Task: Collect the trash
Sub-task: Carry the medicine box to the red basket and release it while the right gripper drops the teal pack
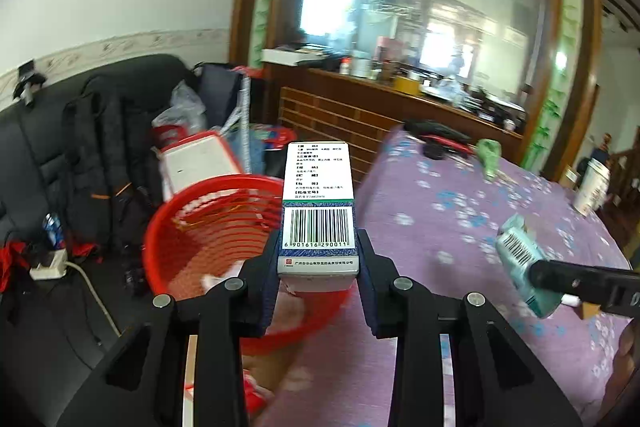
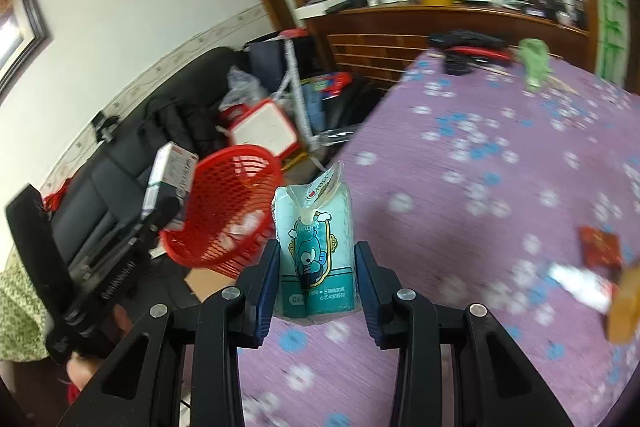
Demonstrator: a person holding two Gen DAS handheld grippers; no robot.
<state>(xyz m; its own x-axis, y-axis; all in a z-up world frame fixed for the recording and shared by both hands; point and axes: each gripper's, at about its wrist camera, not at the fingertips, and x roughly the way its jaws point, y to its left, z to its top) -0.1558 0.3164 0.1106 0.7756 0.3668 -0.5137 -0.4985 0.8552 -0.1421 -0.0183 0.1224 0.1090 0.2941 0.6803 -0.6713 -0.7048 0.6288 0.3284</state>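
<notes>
Two items in hand, both heading for one red basket at the left edge of the tabletop.

Far left: black sofa piled with dark clothes, a power strip on it. Just right of that, the basket, with some pale scraps visible through its mesh bottom, so apparently partly filled already.

Left tool clamped narrow on a white medicine box, barcode face up, box pointing forward, its far end level with the basket's rim but beside it rather than over it. Not dropped yet.

Right tool gripping a pale blue tissue pack upright between its blue pads, torn flap at the top; same pack seen in the left view at the right edge, hovering above the purple flowered cloth. Basket lies to the left of this tool, near but not beneath it.

Further right on the tabletop, trash not yet collected: a red wrapper, a white wrapper just beside it, and a blurred orange-brown piece at the frame edge. At the far end, a green crumpled scrap next to some black and red objects; whether those count as trash, cannot tell.

Judged progress: roughly midway. Two pieces about to be released, several more waiting on the right side.
</notes>
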